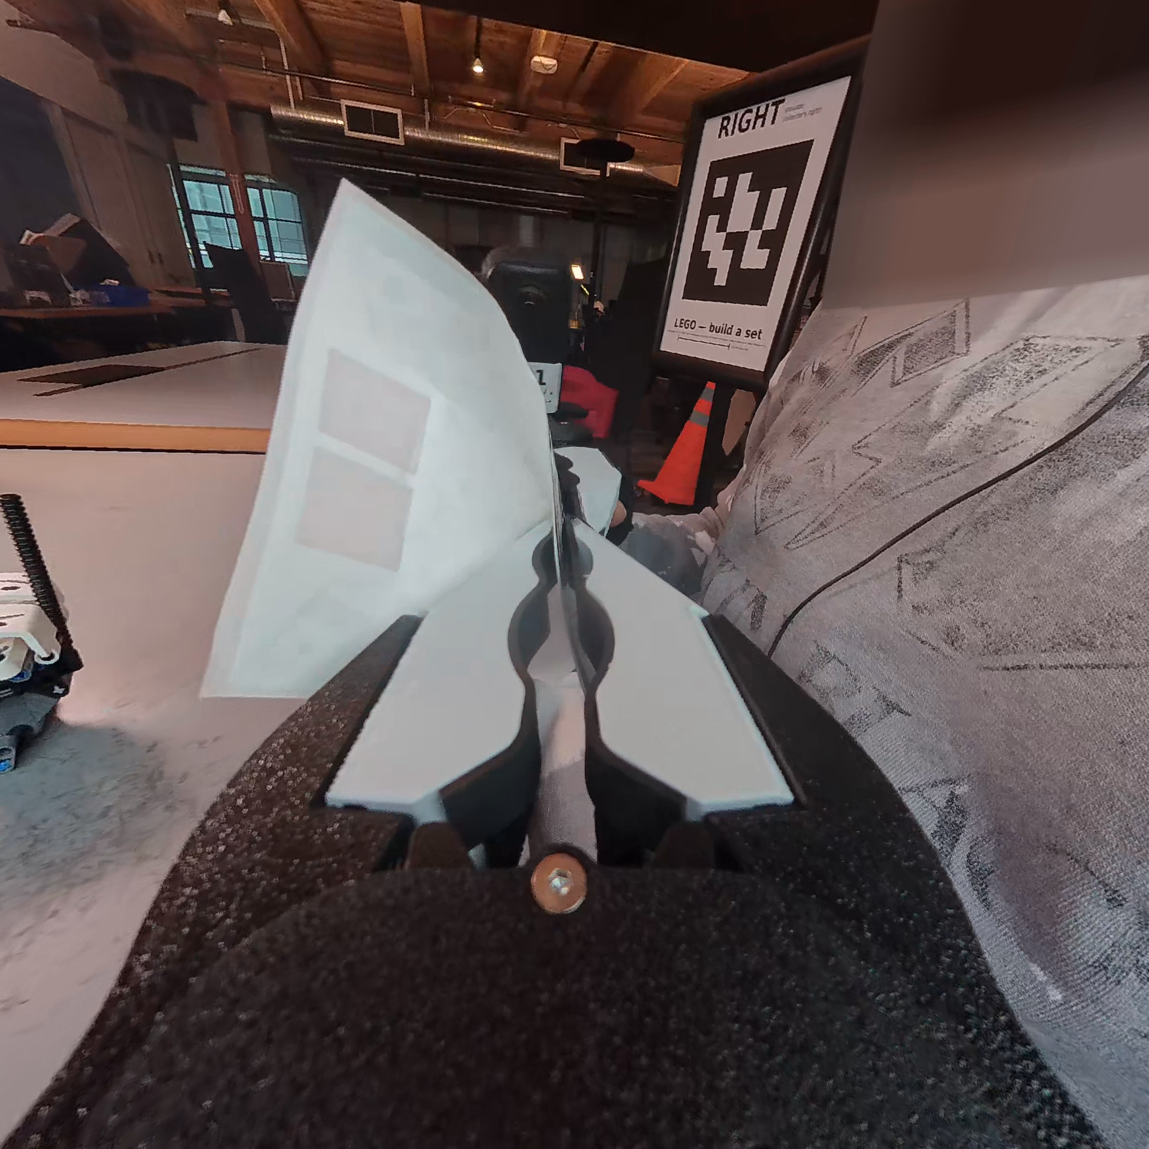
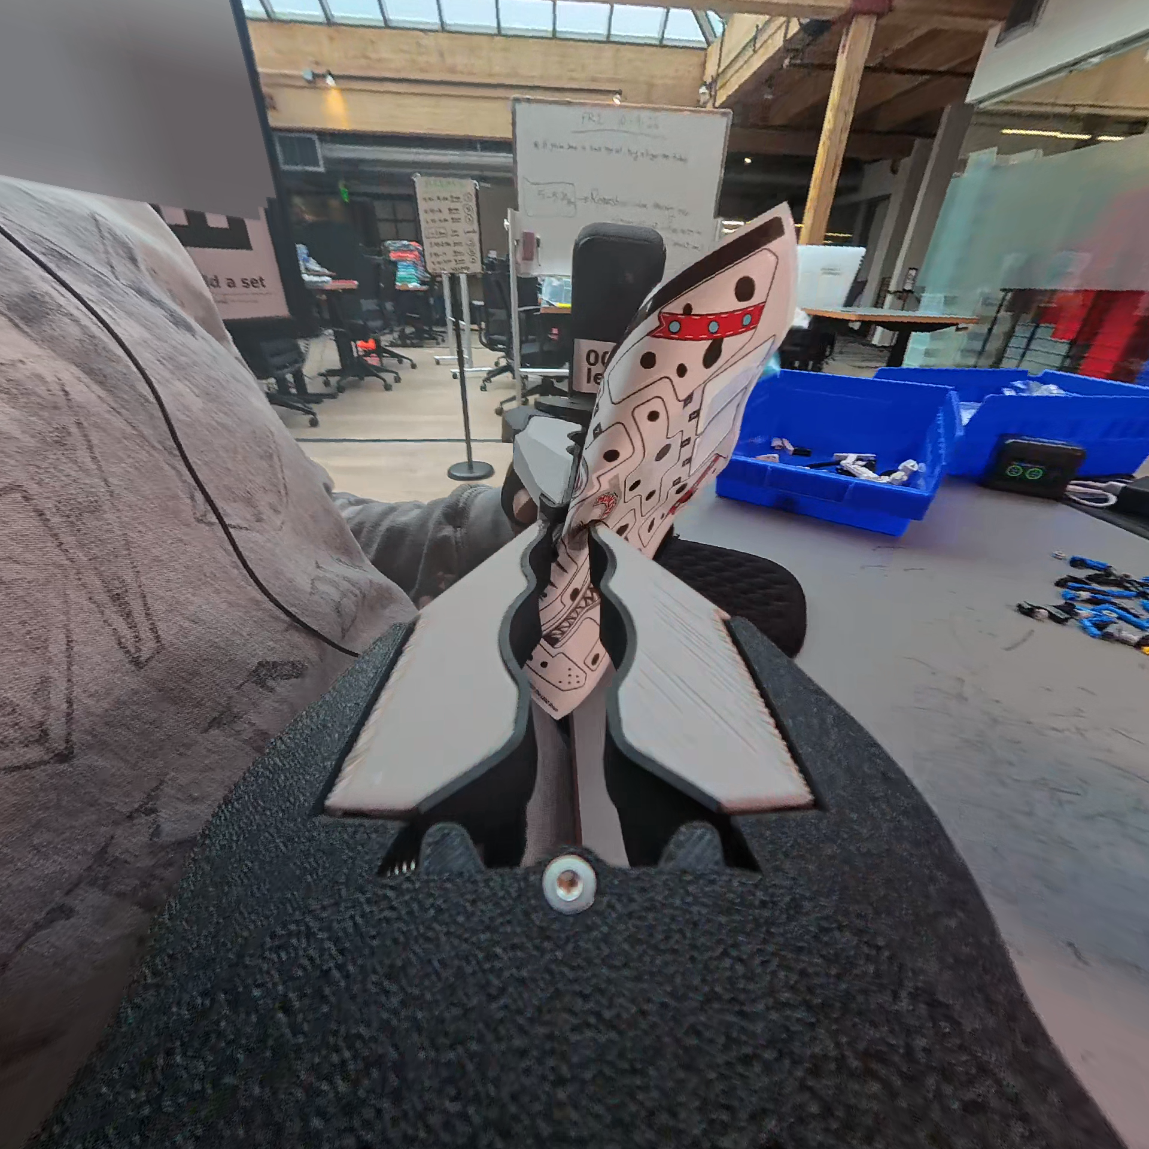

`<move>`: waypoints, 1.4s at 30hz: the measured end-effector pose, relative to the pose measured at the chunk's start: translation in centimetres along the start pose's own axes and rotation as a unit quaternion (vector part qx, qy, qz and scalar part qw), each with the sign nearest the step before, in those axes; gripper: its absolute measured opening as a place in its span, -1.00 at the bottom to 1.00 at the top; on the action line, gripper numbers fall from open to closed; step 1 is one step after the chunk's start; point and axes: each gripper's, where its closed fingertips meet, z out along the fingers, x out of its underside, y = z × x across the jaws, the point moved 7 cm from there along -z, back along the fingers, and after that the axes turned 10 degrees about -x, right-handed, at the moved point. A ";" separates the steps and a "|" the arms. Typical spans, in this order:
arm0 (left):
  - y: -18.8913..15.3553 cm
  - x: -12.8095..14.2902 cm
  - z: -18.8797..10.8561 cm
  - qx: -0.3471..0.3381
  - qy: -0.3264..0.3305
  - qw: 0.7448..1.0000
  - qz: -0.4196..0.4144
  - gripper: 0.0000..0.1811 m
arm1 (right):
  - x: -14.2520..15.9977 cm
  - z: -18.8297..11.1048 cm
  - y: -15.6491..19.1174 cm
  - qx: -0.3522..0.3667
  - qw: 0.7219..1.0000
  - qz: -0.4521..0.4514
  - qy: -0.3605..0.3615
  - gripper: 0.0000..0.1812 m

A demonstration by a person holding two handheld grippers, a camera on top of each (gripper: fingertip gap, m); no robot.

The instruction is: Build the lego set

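A sticker sheet is held between both grippers, up off the table. In the left wrist view I see its plain white back [image 1: 385, 447]; my left gripper [image 1: 562, 541] is shut on its edge. In the right wrist view I see its printed side [image 2: 678, 398] with red, black and white stickers; my right gripper [image 2: 569, 528] is shut on its lower corner. The two grippers face each other: the right one shows behind the sheet [image 1: 528, 292] and the left one behind it [image 2: 615, 280]. A partly built white, black and blue lego model [image 1: 28, 640] stands on the table at the far left.
The person's grey patterned shirt [image 1: 964, 559] is close beside both grippers. Blue bins [image 2: 833, 447] with loose parts stand at the back right of the grey table [image 2: 901, 746], with scattered blue and black pieces [image 2: 1100, 603] and a small black device [image 2: 1032, 466]. A framed marker sign [image 1: 752, 230] stands behind. Left and right tips are no more than a few centimetres apart.
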 end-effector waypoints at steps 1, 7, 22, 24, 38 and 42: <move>-0.1 0.0 0.0 0.005 0.000 1.000 0.001 -1.00 | 0.1 -0.1 0.0 -0.017 1.000 0.013 -0.012 -0.88; -0.1 0.1 -0.1 0.015 0.002 1.000 0.001 -1.00 | -0.2 -1.0 -0.5 -0.101 0.984 0.107 -0.098 -1.00; -0.4 0.2 0.1 0.036 0.001 0.999 -0.002 -1.00 | 0.2 -0.1 -0.2 -0.062 0.998 0.032 -0.005 -0.66; -0.3 0.4 0.0 0.037 0.006 0.999 -0.003 -1.00 | 0.1 0.1 0.0 -0.077 0.996 0.033 -0.013 -0.74; -0.1 0.6 0.0 0.033 0.008 0.999 -0.008 -1.00 | 0.3 -0.6 -0.6 -0.085 0.995 0.052 -0.032 -0.92; -0.4 0.7 0.2 0.049 0.011 0.999 -0.014 -1.00 | 0.4 -0.6 -0.5 -0.110 0.991 0.067 -0.036 -0.93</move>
